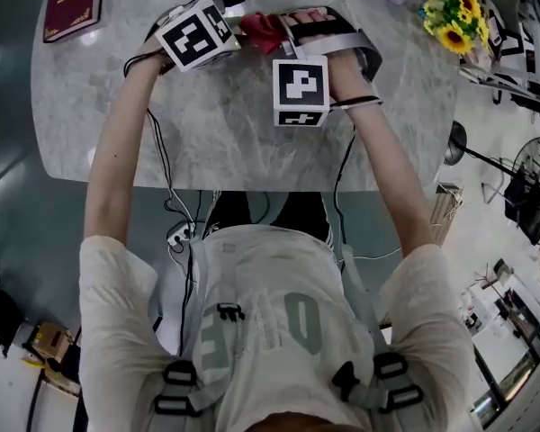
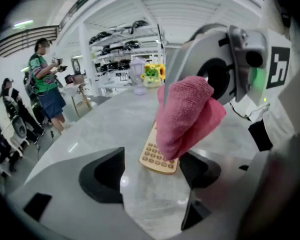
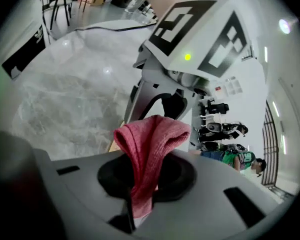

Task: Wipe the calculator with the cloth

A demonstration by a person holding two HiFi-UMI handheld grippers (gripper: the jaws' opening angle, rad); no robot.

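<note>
A tan calculator (image 2: pixel 158 157) lies flat on the marble table (image 1: pixel 207 124), just ahead of my left gripper (image 2: pixel 151 182). Its jaws stand open on either side, and the pads do not touch the calculator. A pink-red cloth (image 3: pixel 150 141) is pinched in my right gripper (image 3: pixel 145 179), which is shut on it. In the left gripper view the cloth (image 2: pixel 186 115) hangs over the calculator's far end. In the head view the cloth (image 1: pixel 261 31) shows between the left gripper (image 1: pixel 236 12) and the right gripper (image 1: pixel 286 29), and the calculator is hidden beneath them.
A dark red booklet (image 1: pixel 72 3) lies at the table's far left corner. A bunch of yellow flowers (image 1: pixel 450 16) stands at the far right. Cables hang over the table's near edge (image 1: pixel 175 187). People (image 2: pixel 44 81) stand beyond the table.
</note>
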